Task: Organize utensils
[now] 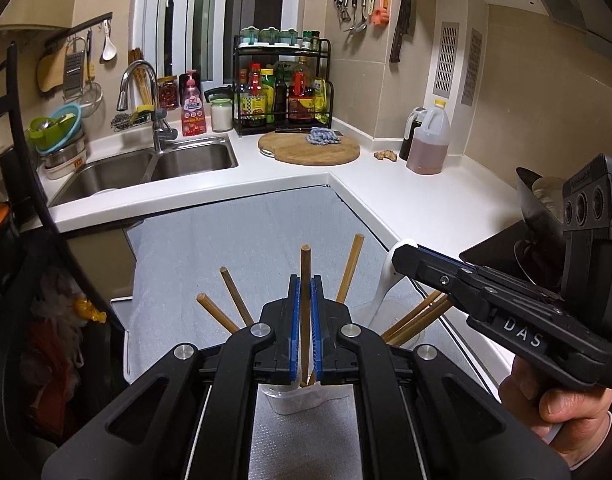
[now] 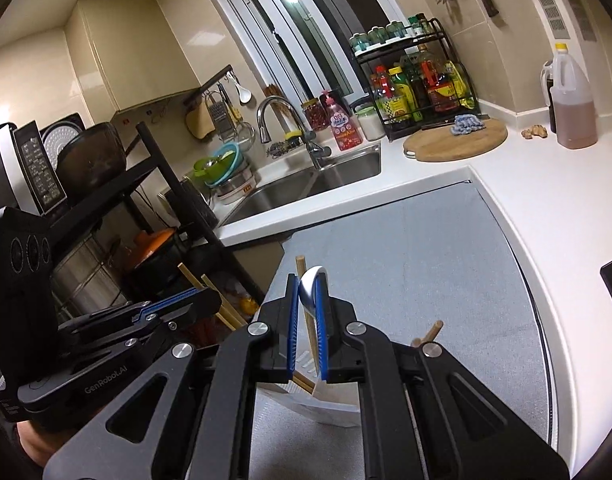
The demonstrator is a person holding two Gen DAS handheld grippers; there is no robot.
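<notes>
Your left gripper [image 1: 305, 280] had its jaws clamped on one upright round wooden chopstick [image 1: 305, 264]; your right gripper [image 2: 309, 282] pinched the white ceramic spoon [image 2: 310, 285]; both utensils stood in the clear plastic holder [image 1: 301, 398] with other chopsticks, on the grey textured mat [image 1: 265, 232].

we see wooden chopsticks [image 1: 230, 295] fanned out of a clear plastic container [image 1: 301, 398], leaning every way, one chopstick [image 1: 305, 280] standing near upright in the middle. beside them at right rises a white spoon [image 1: 386, 284], bowl end up.
</notes>
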